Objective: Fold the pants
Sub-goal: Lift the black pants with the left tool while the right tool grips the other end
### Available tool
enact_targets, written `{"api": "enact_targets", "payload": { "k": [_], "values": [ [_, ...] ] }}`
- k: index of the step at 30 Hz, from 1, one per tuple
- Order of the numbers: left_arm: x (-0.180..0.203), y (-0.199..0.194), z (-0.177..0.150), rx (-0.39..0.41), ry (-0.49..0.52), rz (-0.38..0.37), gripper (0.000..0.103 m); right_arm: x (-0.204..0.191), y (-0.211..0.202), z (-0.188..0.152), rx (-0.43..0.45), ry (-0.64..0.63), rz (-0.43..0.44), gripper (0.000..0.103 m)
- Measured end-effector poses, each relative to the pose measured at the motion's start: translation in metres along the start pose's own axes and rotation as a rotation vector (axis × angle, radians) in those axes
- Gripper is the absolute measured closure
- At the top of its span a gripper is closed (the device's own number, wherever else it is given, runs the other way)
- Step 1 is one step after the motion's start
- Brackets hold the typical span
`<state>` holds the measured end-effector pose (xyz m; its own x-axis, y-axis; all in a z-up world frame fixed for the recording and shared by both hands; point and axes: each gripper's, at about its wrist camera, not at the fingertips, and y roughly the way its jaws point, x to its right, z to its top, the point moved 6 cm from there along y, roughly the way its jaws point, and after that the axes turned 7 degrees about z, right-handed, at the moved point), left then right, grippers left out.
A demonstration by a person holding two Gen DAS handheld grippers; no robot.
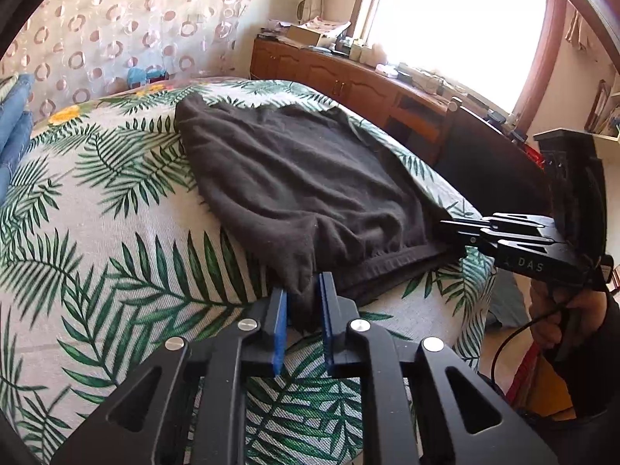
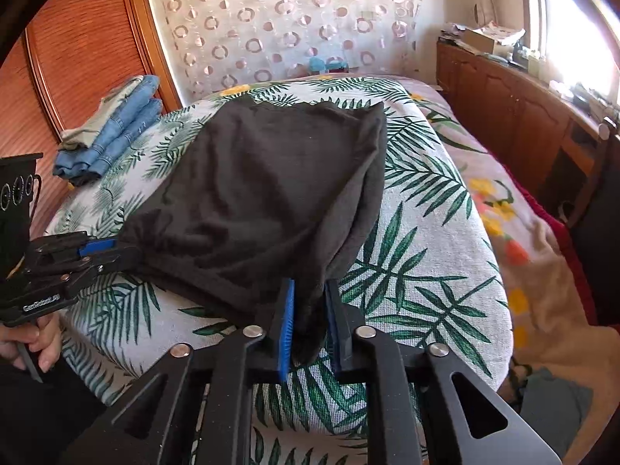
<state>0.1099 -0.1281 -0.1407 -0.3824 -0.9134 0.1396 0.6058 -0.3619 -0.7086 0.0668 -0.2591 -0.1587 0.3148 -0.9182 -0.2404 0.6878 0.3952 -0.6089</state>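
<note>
Both grippers are pinching the near corners of the pants (image 1: 294, 178) lying on the bed (image 1: 116, 232): left gripper (image 1: 304, 302), right gripper (image 2: 310, 310). Next, lifting both corners together and folding away.

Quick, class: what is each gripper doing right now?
Left gripper: closed on a near corner of the black pants.
Right gripper: closed on the other near corner.

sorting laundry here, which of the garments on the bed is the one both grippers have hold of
The black pants spread across the middle of the bed; the left gripper and right gripper each pinch a near corner. The folded blue jeans lie untouched at the side.
</note>
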Motion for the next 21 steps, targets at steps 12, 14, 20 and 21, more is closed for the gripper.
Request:
{"api": "enact_targets", "payload": {
  "k": [12, 14, 20, 21],
  "values": [
    [0.005, -0.063, 0.089, 0.197, 0.087, 0.015, 0.091, -0.008, -0.044, 0.056, 0.157, -0.054, 0.058, 0.096],
    [0.002, -0.075, 0.106, 0.225, 0.087, 0.027, 0.091, -0.01, -0.054, 0.073, 0.186, -0.081, 0.053, 0.096],
    [-0.008, -0.124, 0.146, 0.337, 0.082, 0.04, 0.092, -0.034, -0.096, 0.113, 0.293, -0.185, 0.055, 0.096],
    [-0.01, -0.133, 0.15, 0.356, 0.084, 0.047, 0.092, -0.039, -0.102, 0.118, 0.308, -0.203, 0.056, 0.096]
  ]
}}
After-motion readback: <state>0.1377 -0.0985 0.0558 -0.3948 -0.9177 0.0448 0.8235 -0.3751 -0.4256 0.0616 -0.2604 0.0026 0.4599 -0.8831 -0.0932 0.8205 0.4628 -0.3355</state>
